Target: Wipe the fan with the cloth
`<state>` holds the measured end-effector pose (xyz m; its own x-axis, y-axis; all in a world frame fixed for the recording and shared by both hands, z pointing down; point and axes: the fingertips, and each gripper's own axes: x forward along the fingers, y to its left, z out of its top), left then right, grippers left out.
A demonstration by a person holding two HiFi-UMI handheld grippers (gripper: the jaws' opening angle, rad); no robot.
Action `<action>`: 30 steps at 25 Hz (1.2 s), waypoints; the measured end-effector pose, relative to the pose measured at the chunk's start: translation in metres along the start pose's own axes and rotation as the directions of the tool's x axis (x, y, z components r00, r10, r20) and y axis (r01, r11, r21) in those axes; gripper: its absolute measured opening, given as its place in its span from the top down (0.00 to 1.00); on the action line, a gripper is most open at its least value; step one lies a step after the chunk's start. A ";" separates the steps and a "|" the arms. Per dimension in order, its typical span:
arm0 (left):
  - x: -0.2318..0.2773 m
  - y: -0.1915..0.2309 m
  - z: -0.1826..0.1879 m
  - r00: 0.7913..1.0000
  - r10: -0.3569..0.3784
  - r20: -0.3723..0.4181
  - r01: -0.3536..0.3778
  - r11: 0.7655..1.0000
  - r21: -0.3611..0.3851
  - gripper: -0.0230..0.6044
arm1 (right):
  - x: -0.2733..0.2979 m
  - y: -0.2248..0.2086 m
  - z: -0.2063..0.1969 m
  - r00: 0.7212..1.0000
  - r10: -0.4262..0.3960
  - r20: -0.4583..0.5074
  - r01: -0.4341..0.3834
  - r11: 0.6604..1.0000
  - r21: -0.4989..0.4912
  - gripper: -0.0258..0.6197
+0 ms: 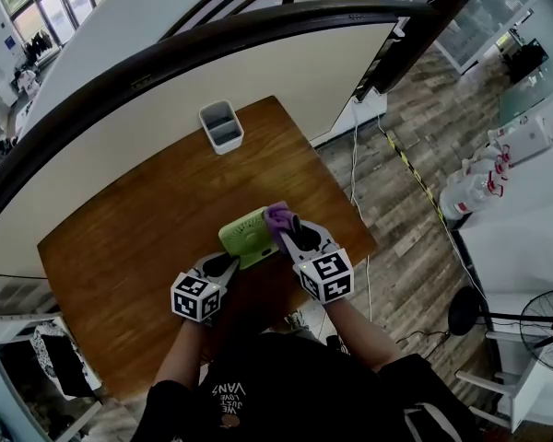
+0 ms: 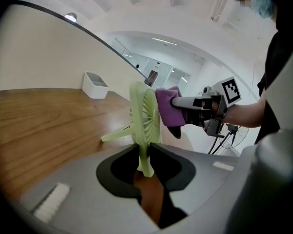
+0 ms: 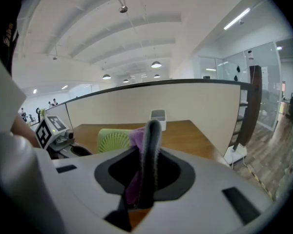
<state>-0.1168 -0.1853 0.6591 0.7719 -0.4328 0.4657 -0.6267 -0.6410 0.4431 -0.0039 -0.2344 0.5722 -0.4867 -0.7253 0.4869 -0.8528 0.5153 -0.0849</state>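
Observation:
A small light-green fan (image 1: 247, 236) stands on its edge on the brown wooden table (image 1: 129, 247), with its thin stand (image 2: 115, 133) resting on the wood. My left gripper (image 2: 145, 161) is shut on the fan's lower rim (image 2: 144, 126) and holds it upright. In the head view this left gripper (image 1: 229, 265) is just below the fan. My right gripper (image 1: 290, 228) is shut on a purple cloth (image 1: 276, 215), which sits against the fan's grille at its upper right. The cloth (image 3: 136, 139) bunches beside the closed fingers (image 3: 153, 133), with the fan (image 3: 112, 141) right behind it.
A white rectangular bin (image 1: 221, 125) stands at the table's far edge against a curved partition wall (image 1: 212, 72). The table's right edge (image 1: 350, 210) drops to a wooden floor with cables. A white counter with spray bottles (image 1: 475, 187) and a black floor fan (image 1: 546, 317) stand at right.

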 end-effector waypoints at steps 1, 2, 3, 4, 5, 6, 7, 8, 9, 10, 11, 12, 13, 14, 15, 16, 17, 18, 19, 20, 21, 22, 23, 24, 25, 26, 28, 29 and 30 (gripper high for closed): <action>0.000 0.000 0.000 1.000 0.000 0.000 0.000 1.000 0.001 0.84 | -0.001 -0.006 -0.001 1.000 -0.018 -0.004 0.018 1.000 0.004 0.83; 0.000 0.000 0.000 1.000 0.000 -0.001 0.000 1.000 0.003 0.84 | -0.001 -0.010 -0.002 0.999 -0.033 -0.010 0.033 0.999 0.010 0.83; 0.000 0.000 0.000 1.000 0.000 -0.003 0.000 1.000 0.006 0.84 | -0.002 -0.014 -0.004 0.999 -0.043 -0.015 0.043 0.999 0.016 0.83; 0.001 0.000 -0.001 1.000 0.001 -0.004 -0.001 1.000 0.011 0.84 | -0.003 -0.015 -0.005 0.999 -0.046 -0.017 0.046 0.999 0.021 0.83; 0.001 0.000 -0.001 1.000 0.003 -0.005 -0.003 1.000 0.016 0.83 | -0.005 -0.014 -0.005 0.999 -0.043 -0.016 0.043 0.999 0.023 0.83; 0.001 0.000 0.000 1.000 0.006 -0.005 -0.006 1.000 0.021 0.83 | -0.006 -0.011 -0.005 0.999 -0.035 -0.012 0.035 0.999 0.022 0.83; 0.001 0.000 0.000 1.000 0.011 -0.005 -0.011 1.000 0.024 0.83 | -0.008 -0.007 -0.004 1.000 -0.024 -0.006 0.024 0.999 0.021 0.83; 0.000 0.000 0.000 1.000 0.019 -0.004 -0.019 0.999 0.026 0.83 | -0.010 -0.001 -0.004 1.000 -0.012 0.001 0.012 1.000 0.021 0.83; -0.001 0.001 0.000 1.000 0.026 -0.004 -0.026 0.999 0.027 0.82 | -0.012 0.005 -0.004 1.000 0.003 0.008 -0.003 1.000 0.020 0.83; -0.002 0.000 -0.001 0.999 0.033 -0.004 -0.033 0.999 0.026 0.82 | -0.014 0.013 -0.005 1.000 0.021 0.013 -0.021 1.000 0.017 0.83; -0.003 0.000 -0.001 0.999 0.038 -0.003 -0.038 0.999 0.024 0.79 | -0.015 0.022 -0.006 0.999 0.045 0.016 -0.045 0.999 0.011 0.83; -0.005 -0.001 -0.001 0.999 0.044 -0.001 -0.044 0.999 0.024 0.78 | -0.015 0.032 -0.008 0.997 0.074 0.017 -0.074 0.997 0.003 0.83; -0.007 -0.001 0.000 0.999 0.051 0.002 -0.051 0.998 0.024 0.78 | -0.015 0.043 -0.009 0.994 0.106 0.015 -0.106 0.994 -0.008 0.83; -0.009 -0.002 0.000 0.998 0.060 0.005 -0.060 0.998 0.024 0.78 | -0.015 0.055 -0.011 0.990 0.141 0.013 -0.140 0.990 -0.020 0.83; -0.012 -0.002 0.000 0.997 0.073 0.010 -0.073 0.997 0.024 0.78 | -0.013 0.066 -0.013 0.984 0.175 0.012 -0.175 0.984 -0.031 0.83; -0.015 -0.002 0.000 0.996 0.089 0.017 -0.089 0.996 0.022 0.78 | -0.012 0.077 -0.015 0.978 0.209 0.012 -0.209 0.977 -0.042 0.83; -0.018 -0.002 0.000 0.994 0.107 0.024 -0.107 0.994 0.019 0.78 | -0.010 0.087 -0.017 0.970 0.241 0.008 -0.240 0.969 -0.052 0.83; -0.022 -0.001 -0.001 0.992 0.124 0.031 -0.125 0.992 0.016 0.78 | -0.008 0.096 -0.019 0.963 0.269 0.002 -0.268 0.961 -0.063 0.83; -0.027 -0.001 -0.002 0.989 0.141 0.036 -0.141 0.990 0.013 0.79 | -0.005 0.104 -0.021 0.956 0.292 -0.007 -0.292 0.953 -0.077 0.83; -0.032 -0.001 -0.003 0.987 0.157 0.041 -0.158 0.987 0.012 0.81 | -0.002 0.111 -0.023 0.950 0.312 -0.018 -0.312 0.945 -0.094 0.83; -0.037 0.000 -0.004 0.984 0.174 0.047 -0.175 0.985 0.012 0.86 | 0.001 0.117 -0.025 0.944 0.329 -0.029 -0.330 0.937 -0.112 0.83; -0.042 0.001 -0.005 0.980 0.191 0.054 -0.192 0.981 0.011 0.91 | 0.005 0.123 -0.027 0.938 0.344 -0.041 -0.346 0.929 -0.131 0.83; -0.047 0.001 -0.005 0.976 0.207 0.062 -0.208 0.978 0.005 0.93 | 0.008 0.128 -0.029 0.933 0.355 -0.052 -0.359 0.922 -0.147 0.83; -0.051 0.001 -0.005 0.973 0.220 0.071 -0.220 0.975 -0.004 0.94 | 0.011 0.131 -0.031 0.930 0.362 -0.063 -0.367 0.916 -0.163 0.83; -0.056 0.001 -0.006 0.970 0.229 0.080 -0.228 0.973 -0.016 0.94 | 0.014 0.134 -0.033 0.929 0.364 -0.074 -0.371 0.912 -0.177 0.83; -0.059 0.000 -0.006 0.968 0.235 0.089 -0.234 0.972 -0.026 0.94 | 0.016 0.135 -0.035 0.928 0.363 -0.084 -0.372 0.908 -0.191 0.83; -0.064 -0.002 -0.006 0.965 0.242 0.102 -0.239 0.970 -0.039 0.94 | 0.019 0.132 -0.038 0.930 0.353 -0.100 -0.367 0.904 -0.219 0.83; -0.066 -0.003 -0.006 0.964 0.244 0.105 -0.241 0.970 -0.043 0.94 | 0.020 0.128 -0.039 0.932 0.347 -0.105 -0.362 0.904 -0.226 0.83; -0.067 -0.004 -0.007 0.963 0.246 0.107 -0.242 0.969 -0.047 0.94 | 0.021 0.124 -0.040 0.934 0.342 -0.108 -0.358 0.906 -0.228 0.83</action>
<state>-0.1664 -0.1493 0.6318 0.6007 -0.6426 0.4757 -0.7995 -0.4867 0.3521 -0.1124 -0.1669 0.6066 -0.7256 -0.4517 0.5191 -0.5549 0.8302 -0.0531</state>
